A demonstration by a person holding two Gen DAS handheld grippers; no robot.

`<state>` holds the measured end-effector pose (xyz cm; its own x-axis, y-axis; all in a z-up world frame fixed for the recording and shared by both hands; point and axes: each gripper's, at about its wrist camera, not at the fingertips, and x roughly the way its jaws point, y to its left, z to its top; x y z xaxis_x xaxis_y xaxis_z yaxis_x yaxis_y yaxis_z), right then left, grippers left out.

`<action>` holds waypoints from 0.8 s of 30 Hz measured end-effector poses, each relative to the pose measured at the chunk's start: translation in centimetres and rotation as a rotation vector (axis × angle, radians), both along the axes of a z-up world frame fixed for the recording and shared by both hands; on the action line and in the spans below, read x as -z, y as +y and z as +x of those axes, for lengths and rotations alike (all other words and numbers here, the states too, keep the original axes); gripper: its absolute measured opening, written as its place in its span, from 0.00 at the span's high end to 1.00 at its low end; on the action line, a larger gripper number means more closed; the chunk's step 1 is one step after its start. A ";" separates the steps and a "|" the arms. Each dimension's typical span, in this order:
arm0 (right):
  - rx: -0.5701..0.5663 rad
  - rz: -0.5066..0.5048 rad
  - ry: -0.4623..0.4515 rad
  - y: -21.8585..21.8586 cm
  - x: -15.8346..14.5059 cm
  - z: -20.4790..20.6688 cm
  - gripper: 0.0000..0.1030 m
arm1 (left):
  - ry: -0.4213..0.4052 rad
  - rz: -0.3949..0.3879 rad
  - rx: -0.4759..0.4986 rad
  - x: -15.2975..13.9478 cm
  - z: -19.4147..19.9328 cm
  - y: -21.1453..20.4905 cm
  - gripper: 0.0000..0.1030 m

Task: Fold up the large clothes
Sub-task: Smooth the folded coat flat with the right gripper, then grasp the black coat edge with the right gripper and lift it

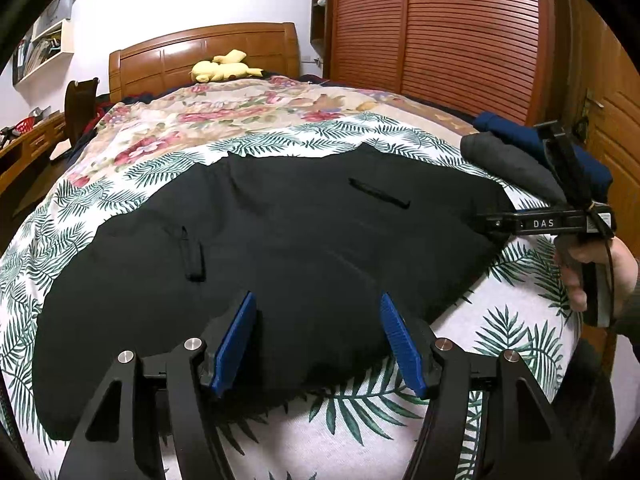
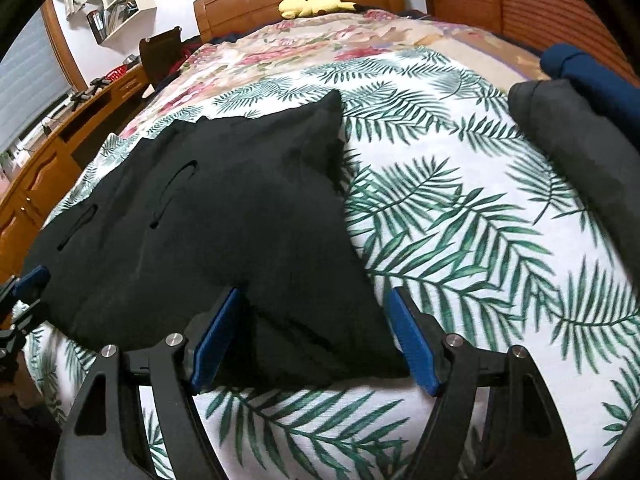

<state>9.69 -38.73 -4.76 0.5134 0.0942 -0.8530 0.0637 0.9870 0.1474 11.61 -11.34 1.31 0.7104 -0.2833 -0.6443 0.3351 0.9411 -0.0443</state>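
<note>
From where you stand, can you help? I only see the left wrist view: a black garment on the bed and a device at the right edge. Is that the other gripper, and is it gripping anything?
Observer: Yes. In its own camera the right gripper stands open, with the near right corner of the black garment lying between its blue pads, not pinched.

Operator: Does that garment have a raised part I can't see?

Observer: Its far right corner stands up in a point against the leaf-print sheet.

Operator: What is in the room to the left?

Observer: A window with a blind above a wooden desk.

Operator: And my own gripper?

Observer: Your left gripper shows at the right view's left edge, open, at the garment's near edge.
</note>
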 end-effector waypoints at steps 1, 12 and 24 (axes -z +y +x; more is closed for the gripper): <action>0.000 0.006 0.003 0.0 0.1 0.1 0.26 | 0.000 0.000 0.000 0.0 0.0 0.0 0.35; -0.062 0.067 -0.023 0.0 -0.5 0.2 0.83 | 0.002 0.002 0.004 0.0 0.0 0.1 0.35; -0.066 0.011 -0.207 -0.1 -6.3 -1.1 0.93 | -0.019 0.003 -0.016 -0.6 -1.3 0.9 0.35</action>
<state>8.56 -38.79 1.53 0.6700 0.1428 -0.7285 -0.0343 0.9862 0.1618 10.27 -10.43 1.94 0.7271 -0.2693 -0.6315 0.3203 0.9467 -0.0349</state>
